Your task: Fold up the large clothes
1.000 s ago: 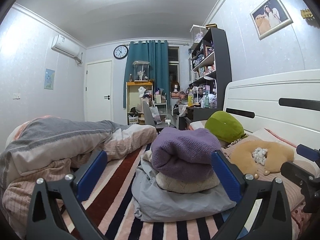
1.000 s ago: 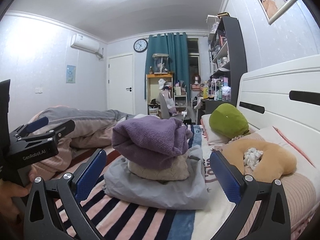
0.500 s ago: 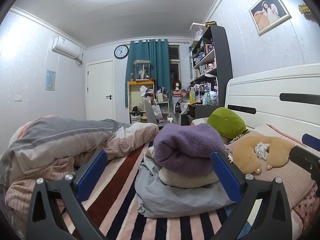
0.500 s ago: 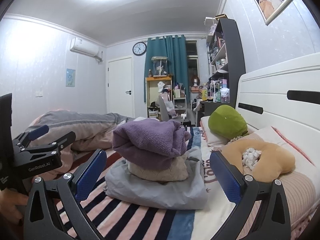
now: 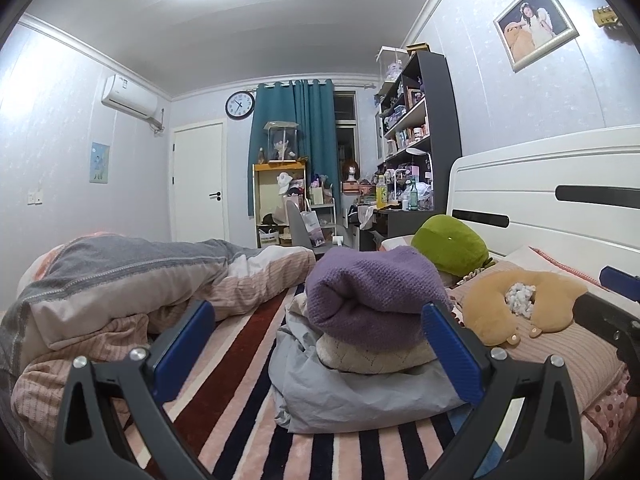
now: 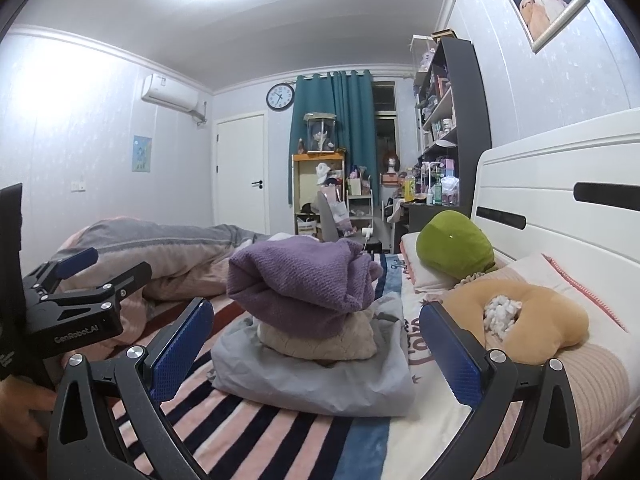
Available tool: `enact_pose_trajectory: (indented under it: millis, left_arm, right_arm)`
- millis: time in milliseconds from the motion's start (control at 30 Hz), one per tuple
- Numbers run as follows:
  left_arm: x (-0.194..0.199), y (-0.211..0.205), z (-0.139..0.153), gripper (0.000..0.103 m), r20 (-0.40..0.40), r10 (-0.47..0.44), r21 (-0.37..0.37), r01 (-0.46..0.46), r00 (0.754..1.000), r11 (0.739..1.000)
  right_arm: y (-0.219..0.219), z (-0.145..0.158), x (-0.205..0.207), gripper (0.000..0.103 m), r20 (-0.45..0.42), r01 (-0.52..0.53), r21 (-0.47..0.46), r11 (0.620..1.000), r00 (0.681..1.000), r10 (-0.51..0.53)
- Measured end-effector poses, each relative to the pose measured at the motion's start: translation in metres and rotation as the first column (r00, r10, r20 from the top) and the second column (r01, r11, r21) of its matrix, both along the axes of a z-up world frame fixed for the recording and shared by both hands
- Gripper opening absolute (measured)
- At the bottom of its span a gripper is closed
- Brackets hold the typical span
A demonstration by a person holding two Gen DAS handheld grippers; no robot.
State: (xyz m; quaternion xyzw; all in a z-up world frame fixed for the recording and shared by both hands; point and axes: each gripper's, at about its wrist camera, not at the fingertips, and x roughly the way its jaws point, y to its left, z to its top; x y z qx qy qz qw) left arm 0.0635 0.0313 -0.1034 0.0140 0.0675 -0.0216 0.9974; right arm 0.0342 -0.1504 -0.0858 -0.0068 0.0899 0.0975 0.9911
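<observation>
1. The left gripper point(image 5: 316, 344) hangs low over a bed, its two blue-padded fingers spread wide and holding nothing.
2. The right gripper point(image 6: 316, 344) hangs beside it, jaws equally wide apart and empty.
3. Straight ahead of both tools, a stack of folded clothes rests on the striped blanket point(image 6: 248, 424).
4. At the bottom of the stack lies a folded grey garment point(image 6: 320, 376), the widest layer.
5. On top of it sits a cream knitted garment point(image 6: 320, 340), folded smaller.
6. A purple knitted sweater point(image 6: 300, 284) crowns the stack, rolled loosely and overhanging the cream piece.
7. Neither tool touches the stack; from each wrist view it shows between the open fingers, just beyond their tips.
8. To the left of the tools a bunched duvet point(image 5: 120, 280) in grey and pink lies heaped along the bed.
9. Ahead and to the right of the tools, a green plush toy point(image 6: 456, 248) rests on a pillow against the white headboard point(image 6: 560, 184).
10. Nearer on the right lies a tan neck-shaped cushion point(image 6: 532, 320) with a white fluffy tuft in its hollow.
11. At the left edge of the right tool's view, a person's hand point(image 6: 24, 404) grips the handle of the left tool.
</observation>
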Motion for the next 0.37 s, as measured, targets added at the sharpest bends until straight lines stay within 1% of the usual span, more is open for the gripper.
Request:
enact_pose_trajectory:
  millis: [367]
  left_arm:
    - [-0.0053, 0.0025, 0.0010, 0.102, 0.010, 0.006, 0.002, -0.006, 1.000, 1.000]
  right_arm:
    - [-0.0009, 0.0007, -0.0021, 0.103, -0.002, -0.004, 0.002, 1.000, 1.000, 0.004]
